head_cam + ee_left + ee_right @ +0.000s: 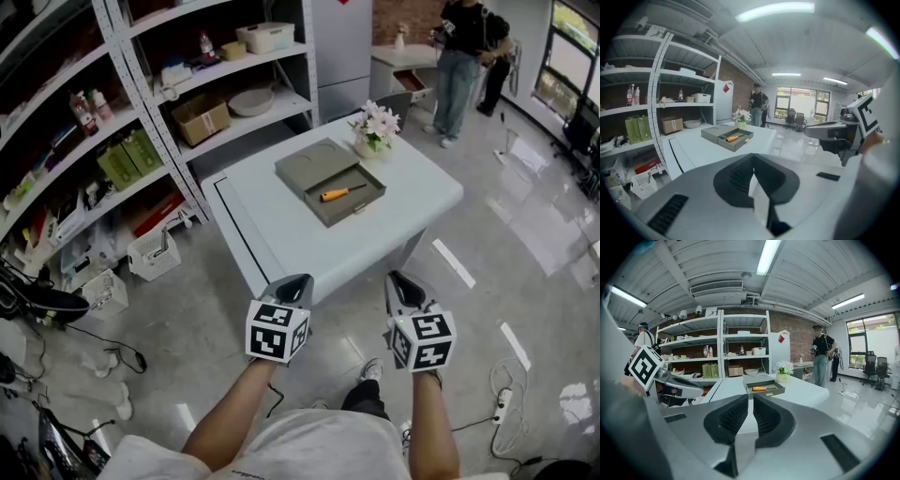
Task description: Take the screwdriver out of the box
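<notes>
A white table [281, 234] stands on a shiny floor [525, 244]. There are full shelves [94, 141] at 10 o'clock and a person [459, 56] far back at 1 o'clock. The left gripper [298, 284] and right gripper [401, 281] hang by the table's near edge. The left jaws are pressed together. The right jaws are a thin slit apart. Both hold nothing. The screwdriver [339, 194] lies flat in the open grey box [349, 215] at 12 o'clock. Its orange handle is toward 9 o'clock and its tip toward 3 o'clock.
</notes>
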Tool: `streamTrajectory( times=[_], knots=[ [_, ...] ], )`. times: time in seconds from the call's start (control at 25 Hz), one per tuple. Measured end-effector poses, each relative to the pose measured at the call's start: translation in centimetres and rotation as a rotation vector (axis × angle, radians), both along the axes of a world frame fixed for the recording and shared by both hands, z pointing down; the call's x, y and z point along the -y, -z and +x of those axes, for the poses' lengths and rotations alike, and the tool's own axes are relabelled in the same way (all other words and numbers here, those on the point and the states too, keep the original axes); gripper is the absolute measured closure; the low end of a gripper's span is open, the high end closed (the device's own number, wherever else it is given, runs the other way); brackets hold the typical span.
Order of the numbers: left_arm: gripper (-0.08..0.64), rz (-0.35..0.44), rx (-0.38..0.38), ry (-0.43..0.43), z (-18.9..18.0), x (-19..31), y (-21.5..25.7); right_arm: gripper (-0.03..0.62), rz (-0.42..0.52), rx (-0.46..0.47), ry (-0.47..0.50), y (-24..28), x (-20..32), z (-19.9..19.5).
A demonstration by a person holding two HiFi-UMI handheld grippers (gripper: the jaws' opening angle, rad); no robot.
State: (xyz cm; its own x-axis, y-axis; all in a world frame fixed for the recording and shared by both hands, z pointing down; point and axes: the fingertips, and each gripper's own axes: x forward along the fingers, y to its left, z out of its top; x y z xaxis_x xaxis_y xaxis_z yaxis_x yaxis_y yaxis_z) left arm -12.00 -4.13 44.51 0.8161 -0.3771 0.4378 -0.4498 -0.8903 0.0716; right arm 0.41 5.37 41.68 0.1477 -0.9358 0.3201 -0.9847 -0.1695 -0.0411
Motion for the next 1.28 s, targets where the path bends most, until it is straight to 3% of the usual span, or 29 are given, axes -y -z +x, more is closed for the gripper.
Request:
streamTrajectory(
  times=[0.88,1.28],
  knots=[
    [0.555,0.001,0.028,0.157,12.8,6.8,-0.5,0.523,-0.002,0.035,0.139,-1.4,8.0,14.4],
    [0.555,0.006,0.029,0.254,15.8,8.7,-0.2,0.506,-0.002,0.042,0.224,-1.5,10.5,18.8]
  ],
)
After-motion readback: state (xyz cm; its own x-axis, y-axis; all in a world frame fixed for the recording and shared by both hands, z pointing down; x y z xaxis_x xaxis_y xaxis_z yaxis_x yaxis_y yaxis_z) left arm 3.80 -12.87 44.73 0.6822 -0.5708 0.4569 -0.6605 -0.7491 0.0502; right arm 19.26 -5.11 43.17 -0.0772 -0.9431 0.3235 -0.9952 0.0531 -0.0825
